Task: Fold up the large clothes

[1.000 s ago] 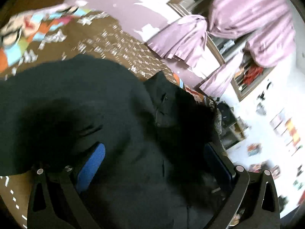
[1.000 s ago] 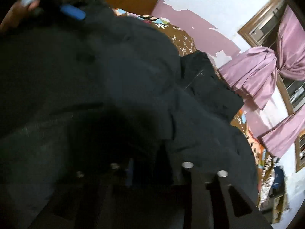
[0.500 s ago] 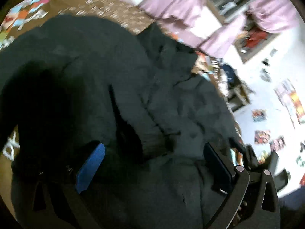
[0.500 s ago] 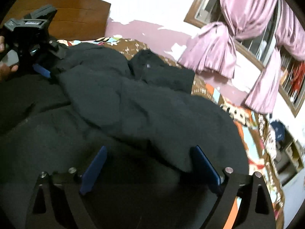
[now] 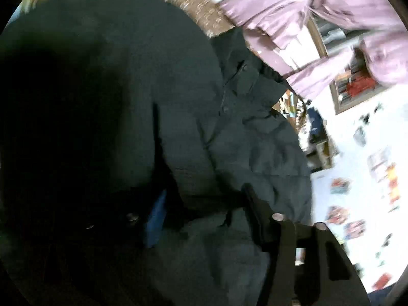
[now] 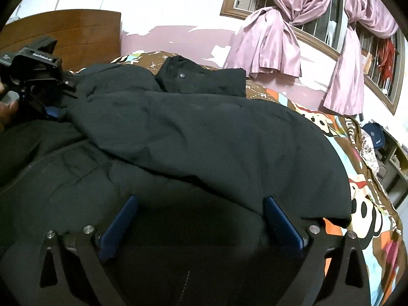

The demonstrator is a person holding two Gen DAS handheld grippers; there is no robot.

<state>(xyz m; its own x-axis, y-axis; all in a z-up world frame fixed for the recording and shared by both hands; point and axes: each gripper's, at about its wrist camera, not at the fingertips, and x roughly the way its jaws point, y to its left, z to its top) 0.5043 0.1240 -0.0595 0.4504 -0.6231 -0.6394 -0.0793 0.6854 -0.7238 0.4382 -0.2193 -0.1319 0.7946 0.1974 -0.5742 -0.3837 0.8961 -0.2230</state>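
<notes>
- The bed with the brown cartoon-print cover [image 6: 367, 204] is almost wholly taken up by the garment; bare cover is seen only along the right side and near the wooden headboard [image 6: 76, 33], so open room for moving lies mainly to the right.
- The large black padded jacket [image 6: 204, 132] is spread across the bed, one panel laid over the body with its free edge running down to the right corner, apparently a first fold.
- The jacket's collar with a snap button [image 6: 181, 75] is left flat at the far end, toward the pink curtains [image 6: 270, 38].
- The left claw [image 5: 204, 209] has just been closing and is set narrow around a bunched ridge of jacket cloth, seemingly to lift that edge; whether the pads already press is hard to tell in the dark.
- The right claw [image 6: 200, 225] has just been opening and is held wide above the near hem, nothing gripped.
</notes>
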